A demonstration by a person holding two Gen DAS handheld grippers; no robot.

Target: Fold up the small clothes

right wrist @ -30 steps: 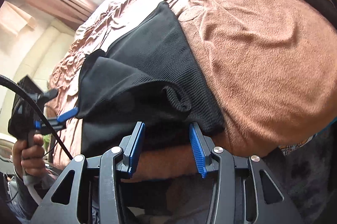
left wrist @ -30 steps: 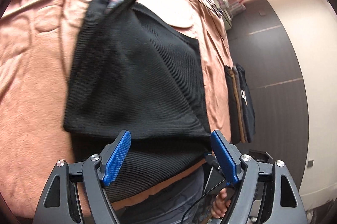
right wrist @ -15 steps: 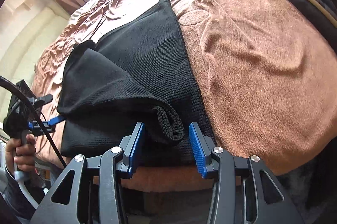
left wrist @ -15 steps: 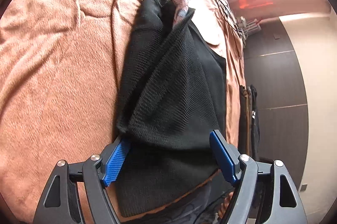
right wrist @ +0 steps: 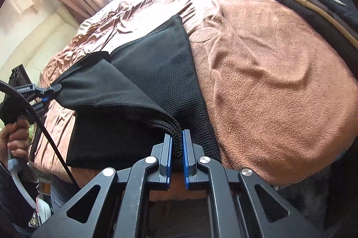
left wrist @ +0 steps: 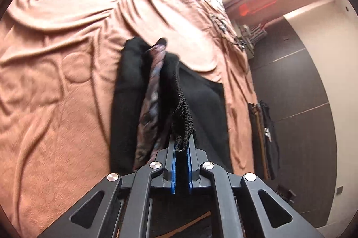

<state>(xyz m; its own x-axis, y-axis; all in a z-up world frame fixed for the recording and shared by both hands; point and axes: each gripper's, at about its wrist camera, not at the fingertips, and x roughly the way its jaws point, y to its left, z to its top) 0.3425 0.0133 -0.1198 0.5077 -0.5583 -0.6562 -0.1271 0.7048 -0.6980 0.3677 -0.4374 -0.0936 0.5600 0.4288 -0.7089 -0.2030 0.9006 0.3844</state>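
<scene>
- I am pinching the near hem of the black garment (right wrist: 156, 72) with the right gripper (right wrist: 176, 144); its blue pads are pressed together on a bunched, ribbed edge of the cloth.
- I am holding the left gripper (left wrist: 181, 144) clamped on another corner of the same garment, the knit sticking up between its pads; from the right wrist view that gripper (right wrist: 48, 92) is showing off to the garment's left, gripped by a hand (right wrist: 13, 137).
- With both corners lifted off the brown blanket (right wrist: 268, 72), the near part of the garment is rising as a loose flap over the part that is lying flat beneath it.
- I am judging this as a fold just starting: the edge is gripped and raised, but it is not yet carried over and laid down, and smoothing is left too.
- The garment is reading as a thick, open-weave knit, matte and limp, with a patterned purplish lining (left wrist: 154, 90) showing inside the fold.
- The blanket under it is plush, with embossed curves; beyond the garment it is giving way to a shinier, wrinkled sheet.
- Further right of the garment, a stack of folded clothes (right wrist: 317, 1), black and tan, is sitting at the blanket's edge, so some pieces are looking finished.
</scene>
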